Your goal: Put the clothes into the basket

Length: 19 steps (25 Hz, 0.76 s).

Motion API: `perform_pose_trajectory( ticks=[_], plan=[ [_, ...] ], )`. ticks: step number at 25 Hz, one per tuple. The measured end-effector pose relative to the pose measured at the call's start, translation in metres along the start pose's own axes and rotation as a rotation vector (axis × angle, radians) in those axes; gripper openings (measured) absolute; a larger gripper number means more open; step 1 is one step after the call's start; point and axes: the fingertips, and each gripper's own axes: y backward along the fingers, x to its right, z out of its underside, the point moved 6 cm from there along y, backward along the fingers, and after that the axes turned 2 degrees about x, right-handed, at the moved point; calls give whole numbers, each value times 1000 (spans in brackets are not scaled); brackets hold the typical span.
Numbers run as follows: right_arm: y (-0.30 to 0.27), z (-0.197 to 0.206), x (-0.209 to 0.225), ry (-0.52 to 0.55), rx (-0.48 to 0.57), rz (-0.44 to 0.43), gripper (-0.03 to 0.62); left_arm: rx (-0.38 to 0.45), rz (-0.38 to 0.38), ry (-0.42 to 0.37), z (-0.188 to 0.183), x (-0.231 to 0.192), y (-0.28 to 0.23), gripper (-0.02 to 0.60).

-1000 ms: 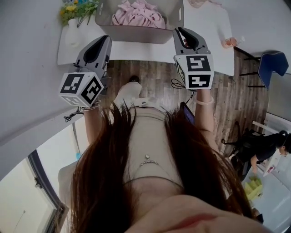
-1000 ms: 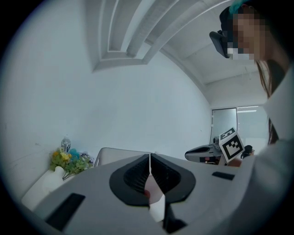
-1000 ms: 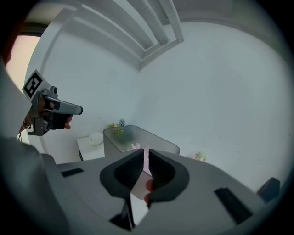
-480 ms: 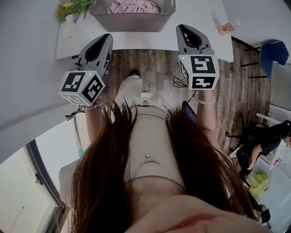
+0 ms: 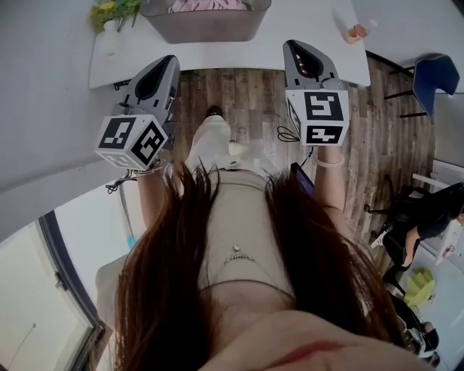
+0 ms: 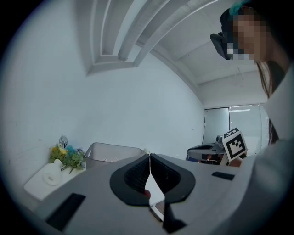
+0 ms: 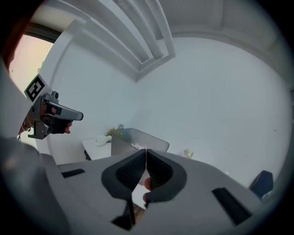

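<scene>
Where the white table (image 5: 239,59) spans the top of the head view, the grey basket (image 5: 206,27) sits at its top centre, with pink clothes (image 5: 210,6) bunched inside (only their upper folds show). Below it, over the wood floor (image 5: 246,109), the left gripper (image 5: 165,64) at centre left and the right gripper (image 5: 293,48) at centre right each have their jaws pressed together on nothing. The clothes look soft, light and floppy, so a pinch on a raised fold should hold best.

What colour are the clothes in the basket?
The clothes are pale pink, clearest in the head view.
</scene>
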Motion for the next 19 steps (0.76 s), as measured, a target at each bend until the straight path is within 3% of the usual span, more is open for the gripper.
perform_pose_trajectory(
  ticks=[19],
  plan=[
    [21,10,-1,1,5,13,29,-11,29,-20,1,16,3,9]
  ],
)
